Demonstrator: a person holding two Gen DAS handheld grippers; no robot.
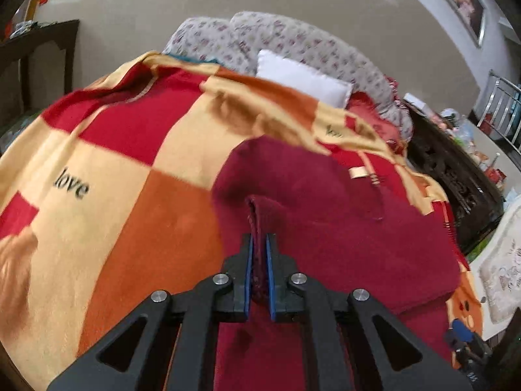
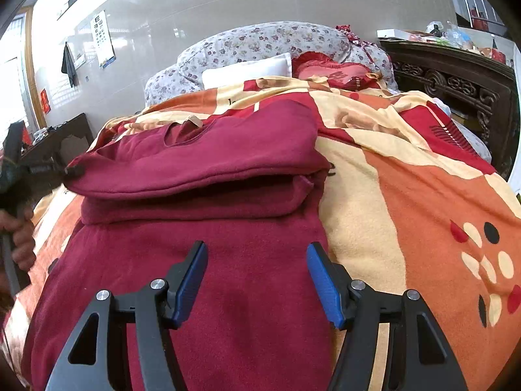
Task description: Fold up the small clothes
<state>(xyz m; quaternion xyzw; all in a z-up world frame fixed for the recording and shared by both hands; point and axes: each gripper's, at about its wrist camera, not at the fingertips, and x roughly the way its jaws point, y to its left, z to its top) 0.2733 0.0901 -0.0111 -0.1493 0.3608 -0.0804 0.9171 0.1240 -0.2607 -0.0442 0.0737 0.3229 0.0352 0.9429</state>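
A maroon garment (image 1: 342, 228) lies partly folded on a red, orange and cream checked blanket (image 1: 114, 179). My left gripper (image 1: 259, 239) is shut on a raised fold of the garment's edge, and the cloth is pinched between its blue pads. In the right wrist view the garment (image 2: 228, 159) shows a folded upper layer over a flat lower part. At the left edge of that view the left gripper (image 2: 73, 171) holds the layer's corner, with a hand (image 2: 19, 238) on its handle. My right gripper (image 2: 258, 247) hovers open over the lower part, nothing between its fingers.
The blanket (image 2: 407, 195) covers a bed. At its head sit a white pillow (image 2: 247, 68), a floral quilt (image 2: 260, 42) and a red cushion (image 2: 329, 68). A dark carved wooden cabinet (image 2: 456, 84) with clutter on top stands at the right. A dark side table (image 1: 39, 52) stands at the left.
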